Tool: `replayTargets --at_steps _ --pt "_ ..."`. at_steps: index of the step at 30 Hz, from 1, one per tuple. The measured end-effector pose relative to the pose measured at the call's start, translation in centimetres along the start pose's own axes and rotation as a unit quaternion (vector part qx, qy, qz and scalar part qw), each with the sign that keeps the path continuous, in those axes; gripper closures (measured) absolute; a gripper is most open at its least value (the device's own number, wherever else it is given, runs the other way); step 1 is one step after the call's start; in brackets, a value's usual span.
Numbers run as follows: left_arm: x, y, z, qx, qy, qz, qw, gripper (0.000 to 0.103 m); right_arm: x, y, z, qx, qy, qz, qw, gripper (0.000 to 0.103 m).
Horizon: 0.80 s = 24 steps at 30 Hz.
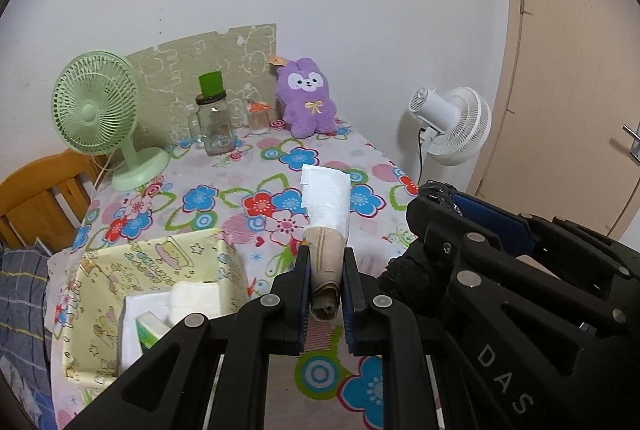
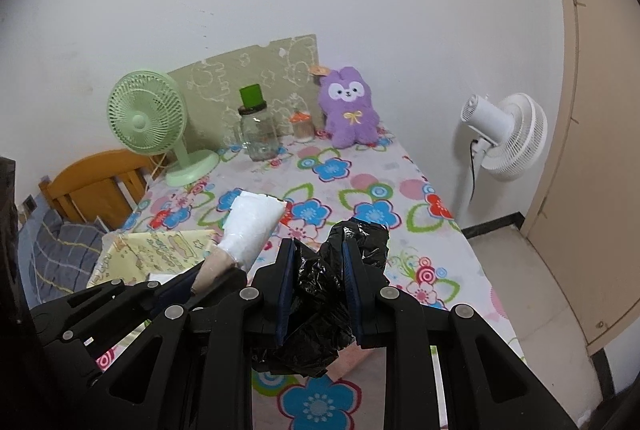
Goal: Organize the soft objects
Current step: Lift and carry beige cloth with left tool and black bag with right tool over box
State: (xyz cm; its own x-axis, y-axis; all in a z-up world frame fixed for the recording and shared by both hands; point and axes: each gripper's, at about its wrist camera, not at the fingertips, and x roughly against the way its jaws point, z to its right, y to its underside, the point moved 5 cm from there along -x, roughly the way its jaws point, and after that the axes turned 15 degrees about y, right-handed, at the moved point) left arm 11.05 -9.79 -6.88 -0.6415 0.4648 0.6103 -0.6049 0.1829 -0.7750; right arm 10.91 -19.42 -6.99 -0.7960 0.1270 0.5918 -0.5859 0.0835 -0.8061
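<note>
Left tool (image 1: 326, 286): clamped on white-and-tan roll (image 1: 326, 206), held above worktop (image 1: 240, 198).
Right tool (image 2: 318, 290): clamped on black bag (image 2: 320, 294).
Box (image 1: 100, 294): at 8 o'clock (partly filled).
Risk: roll, gripped only at its tan end, may sag or slip.

Hidden and cropped regions, both wrist views.
From my remote station, the right gripper (image 2: 316, 286) covered the middle of the black plastic bag (image 2: 360, 242); the left gripper (image 1: 326, 290) masked the roll's (image 1: 326, 258) sides. The yellow basket (image 1: 96, 294) contents were partly hidden; the jar (image 1: 214, 128) label was unreadably small; the wooden chair (image 1: 36, 198) was cropped.
</note>
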Motion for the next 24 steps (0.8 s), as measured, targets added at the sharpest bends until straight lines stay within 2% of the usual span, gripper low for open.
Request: replayTargets --at_steps 24 --pt "3.1 0.0 -5.8 0.031 -0.045 0.023 0.9983 0.092 0.4 -1.4 -7.0 0.047 -0.053 0.006 0.997 0.077"
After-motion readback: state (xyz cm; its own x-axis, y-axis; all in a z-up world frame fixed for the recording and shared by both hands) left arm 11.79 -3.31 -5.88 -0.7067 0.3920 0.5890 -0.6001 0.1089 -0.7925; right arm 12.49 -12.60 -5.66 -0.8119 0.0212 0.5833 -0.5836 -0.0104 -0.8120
